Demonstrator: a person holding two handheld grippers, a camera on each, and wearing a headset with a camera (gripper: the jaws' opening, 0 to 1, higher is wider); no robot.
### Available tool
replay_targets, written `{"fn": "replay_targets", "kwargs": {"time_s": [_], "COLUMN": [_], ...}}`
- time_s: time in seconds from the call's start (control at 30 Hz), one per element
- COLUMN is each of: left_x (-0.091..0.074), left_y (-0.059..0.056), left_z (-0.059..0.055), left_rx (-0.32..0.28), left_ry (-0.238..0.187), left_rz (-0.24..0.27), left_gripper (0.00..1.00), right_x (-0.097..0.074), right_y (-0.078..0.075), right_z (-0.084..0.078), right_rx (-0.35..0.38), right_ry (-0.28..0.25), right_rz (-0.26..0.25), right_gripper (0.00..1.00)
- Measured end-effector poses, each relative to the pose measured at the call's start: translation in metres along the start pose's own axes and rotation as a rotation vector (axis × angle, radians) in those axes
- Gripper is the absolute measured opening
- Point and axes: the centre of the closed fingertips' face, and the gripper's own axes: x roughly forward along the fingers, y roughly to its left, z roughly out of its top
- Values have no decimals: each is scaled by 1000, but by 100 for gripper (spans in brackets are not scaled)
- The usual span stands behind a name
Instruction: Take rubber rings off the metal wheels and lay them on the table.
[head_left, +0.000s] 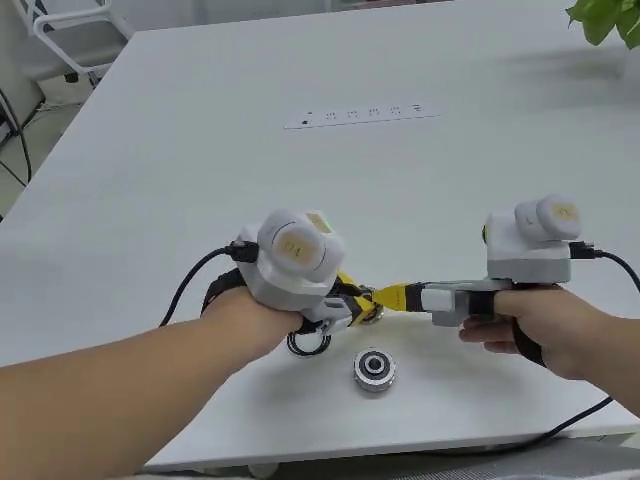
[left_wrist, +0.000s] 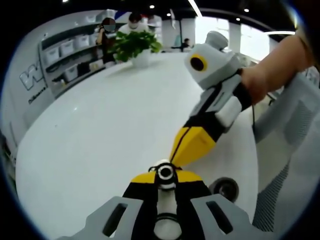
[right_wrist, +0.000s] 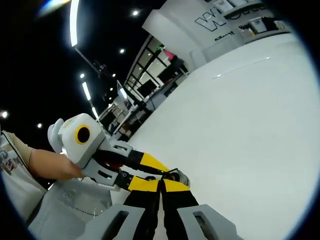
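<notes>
We are looking at an office or showroom: a big white table (head_left: 200, 150) with a socket strip (head_left: 360, 114) at twelve o'clock, a potted plant (head_left: 605, 20) at two, storage shelves (left_wrist: 65, 55), wall lettering (right_wrist: 220, 20) and ceiling spotlights (right_wrist: 135, 13).

Your bench (head_left: 200, 180): smooth matt white. Held wheel (left_wrist: 165, 173), loose wheel (head_left: 374, 368): bright metal. Ring (head_left: 305, 354): dull black rubber.

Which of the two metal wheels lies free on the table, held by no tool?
The wheel lying flat on the table near its front edge, beside a loose rubber ring; the other wheel is clamped in the left tool.
</notes>
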Motion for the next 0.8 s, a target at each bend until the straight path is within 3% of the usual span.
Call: {"fn": "replay_targets", "kwargs": {"time_s": [0.2,0.63,0.8], "left_x": [0,-1,-7], "left_y": [0,-1,-1], "left_z": [0,2,8], "left_rx": [0,-9,-19], "left_ry": [1,-1,-24], "left_rz": [3,-18,-22], "left_gripper": [13,18,20], "right_x": [0,-1,-2], "right_y": [-6,-7,-7], "right_z": [-1,2,5], "right_rx": [-44,-54,-56], "right_ry": [14,11,7], "right_rz": [-46,-56,-56], "right_gripper": [0,0,0]}}
